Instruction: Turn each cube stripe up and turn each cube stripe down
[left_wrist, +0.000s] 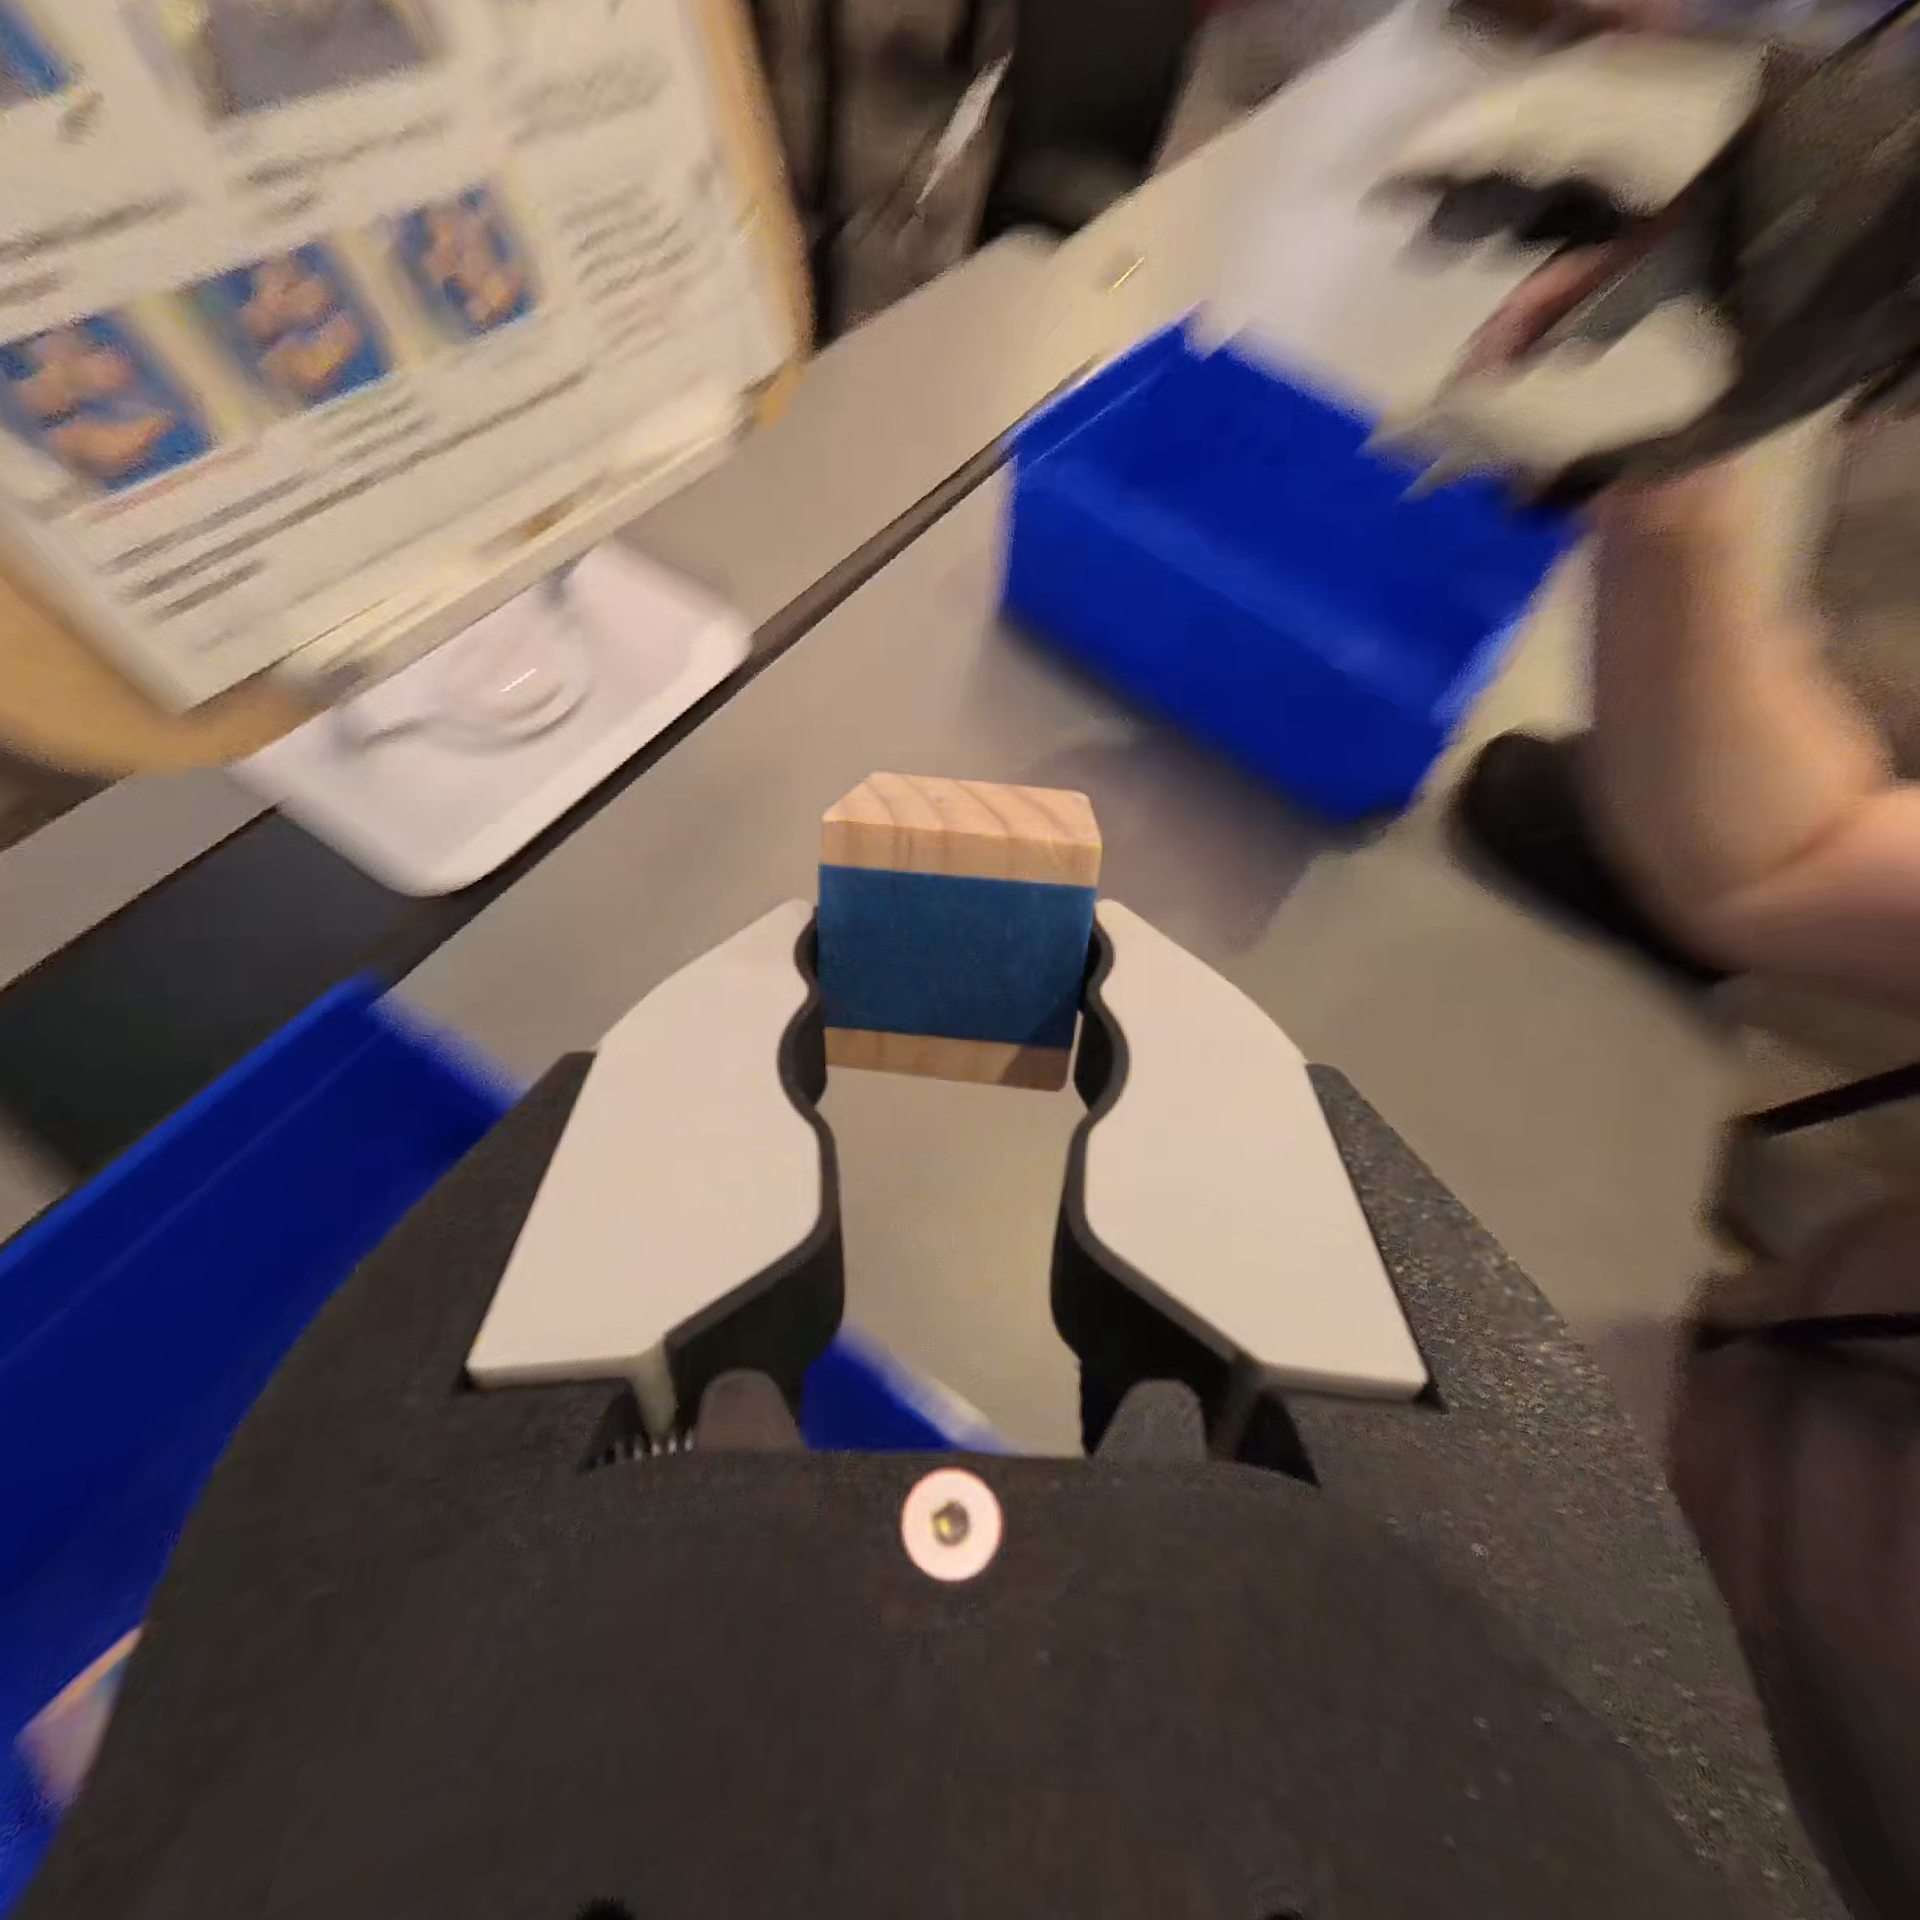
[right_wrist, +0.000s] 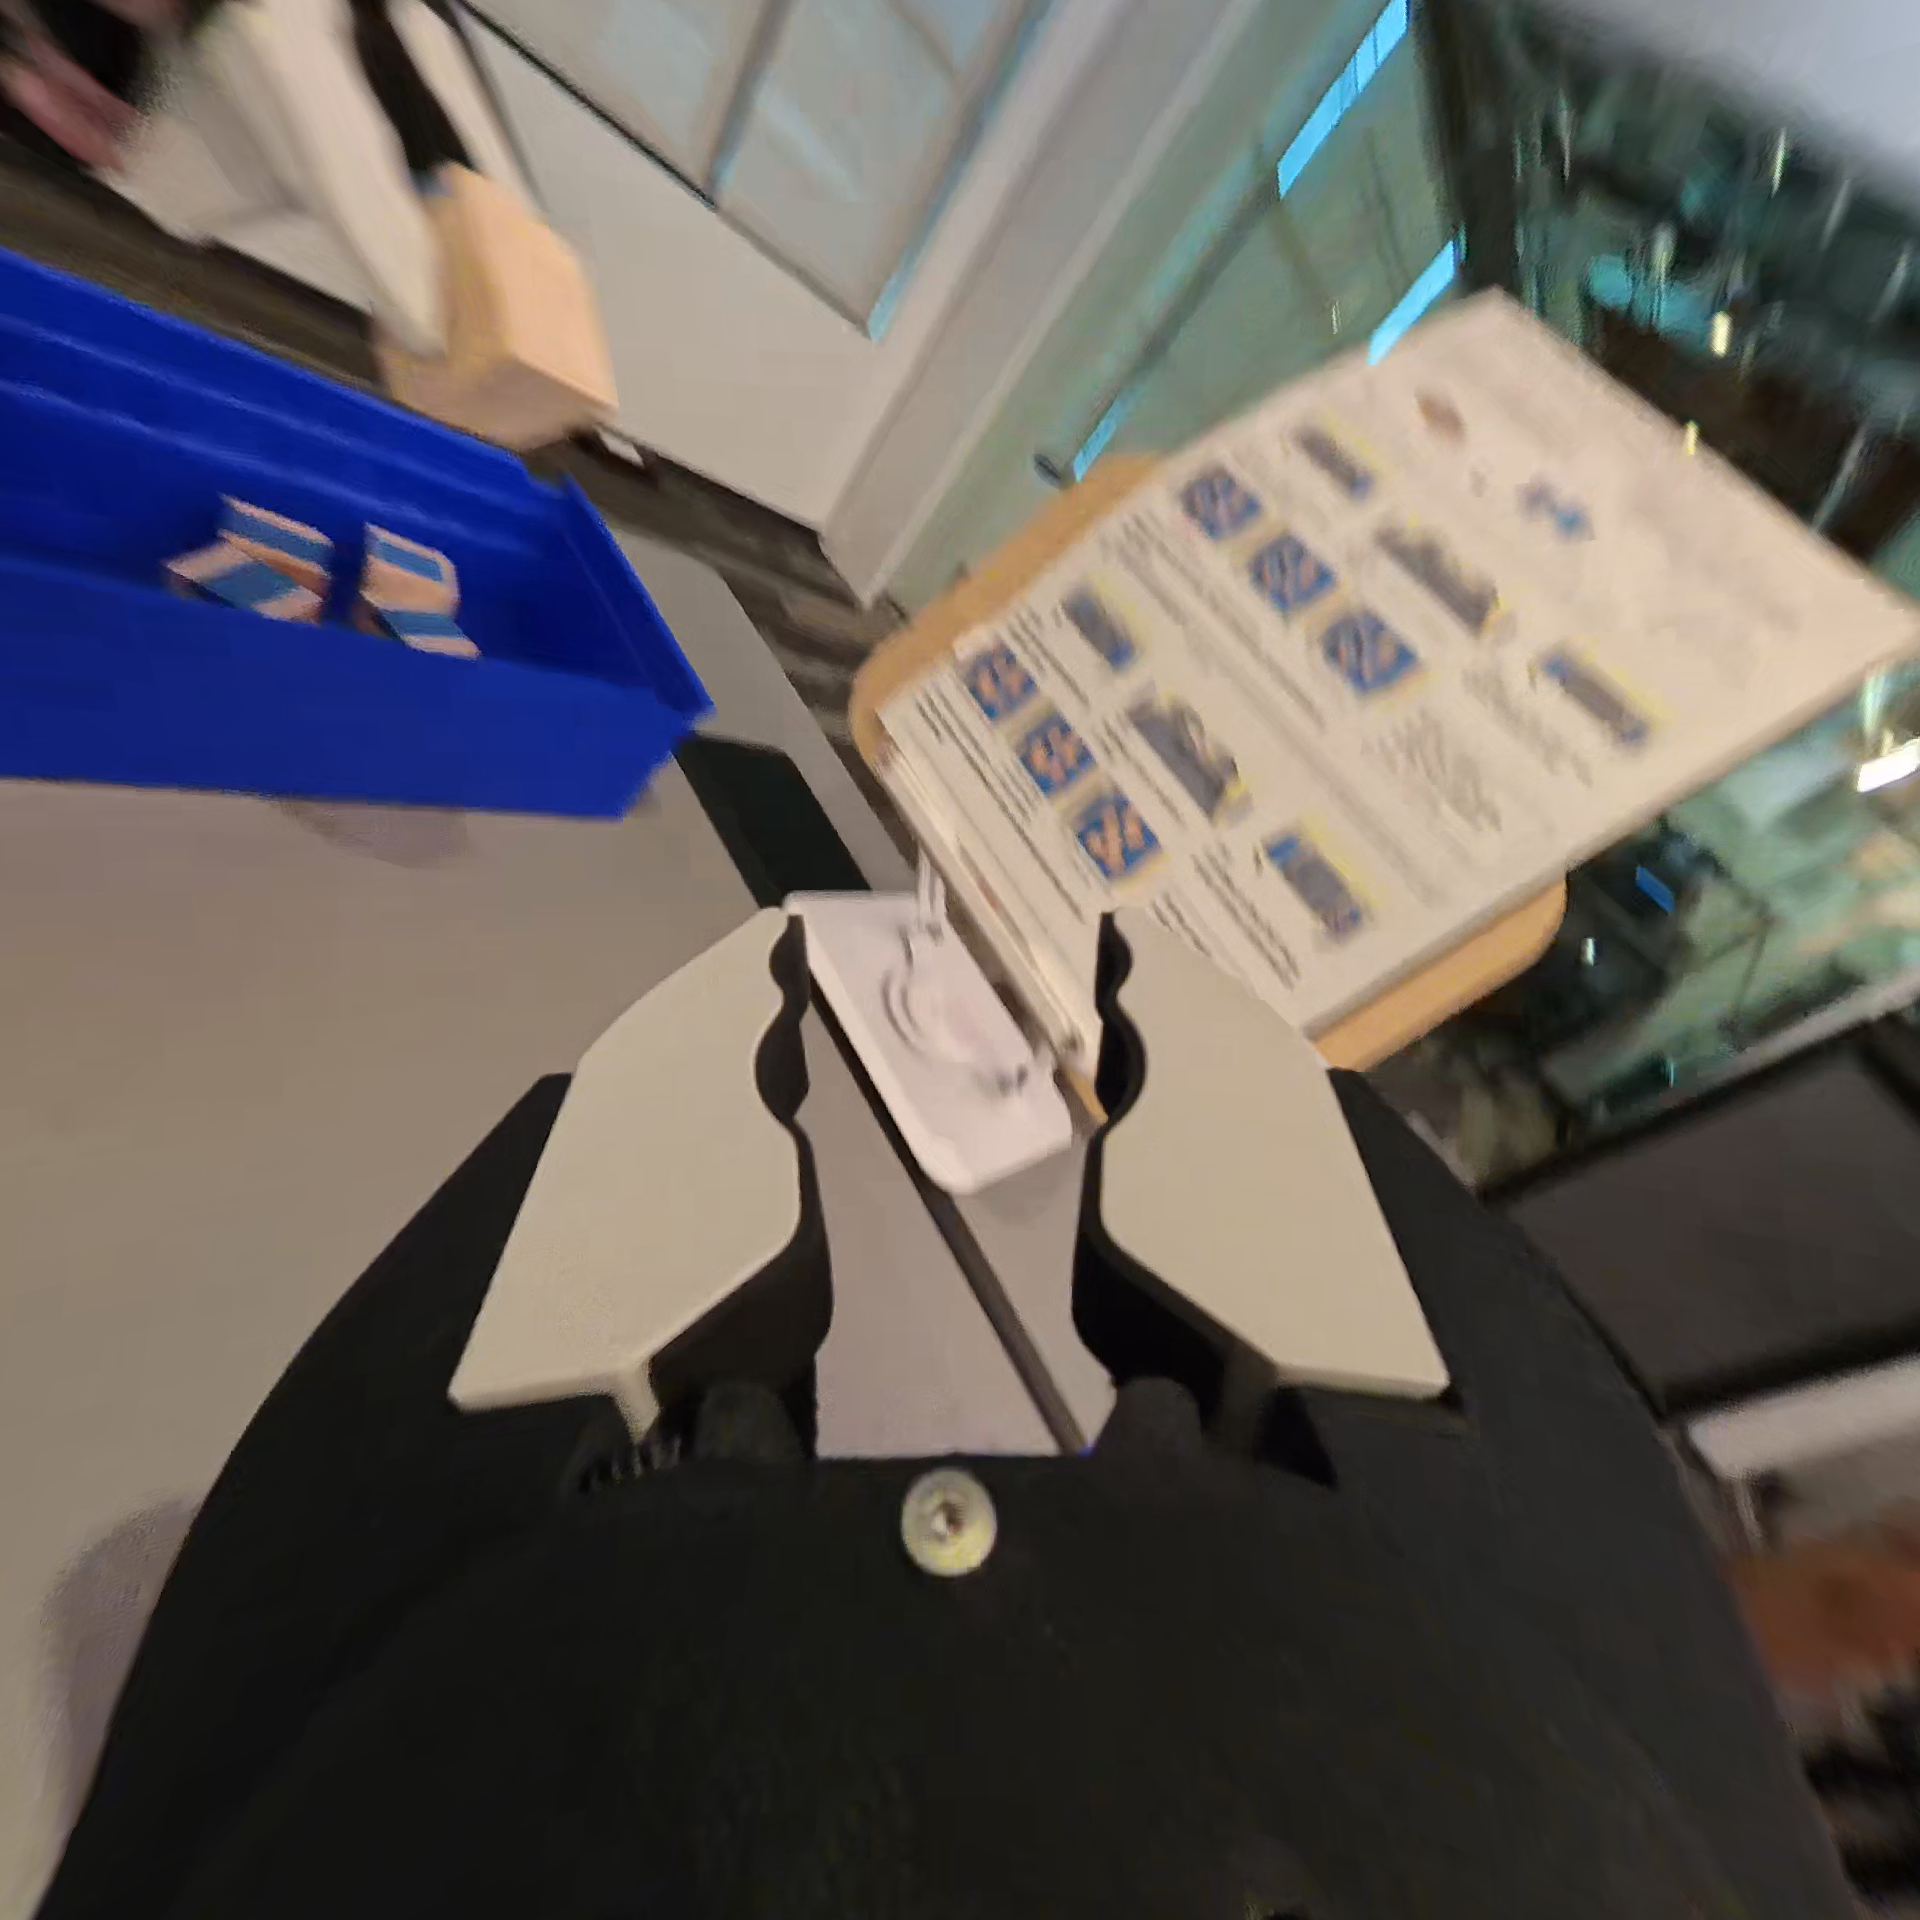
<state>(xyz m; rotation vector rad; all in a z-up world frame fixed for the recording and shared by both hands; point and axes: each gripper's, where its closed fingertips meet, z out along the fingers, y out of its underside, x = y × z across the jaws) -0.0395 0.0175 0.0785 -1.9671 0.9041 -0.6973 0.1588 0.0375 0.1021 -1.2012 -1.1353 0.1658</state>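
Left claw (left_wrist: 954, 977): clenched on a wooden cube (left_wrist: 958, 930), gripped by its two sides near the fingertips and held above the grey table (left_wrist: 914, 582). The cube's blue stripe (left_wrist: 951, 961) faced the camera as a broad horizontal band, with bare wood above and below it.

Right claw (right_wrist: 940, 982): released, jaws standing apart with nothing between them, held above the table (right_wrist: 260, 987) and pointed toward a white stand base (right_wrist: 935, 1049).

Blue bin (right_wrist: 312, 717): on the table to the left in the right wrist view, holding at least two striped cubes (right_wrist: 255, 577); their stripe orientation was too blurred to tell.

Second blue bin (left_wrist: 1247, 540): on the table beyond the held cube in the left wrist view, contents hidden.

Printed sheet on a wooden board (right_wrist: 1382, 665): propped upright on the white base at the table edge.
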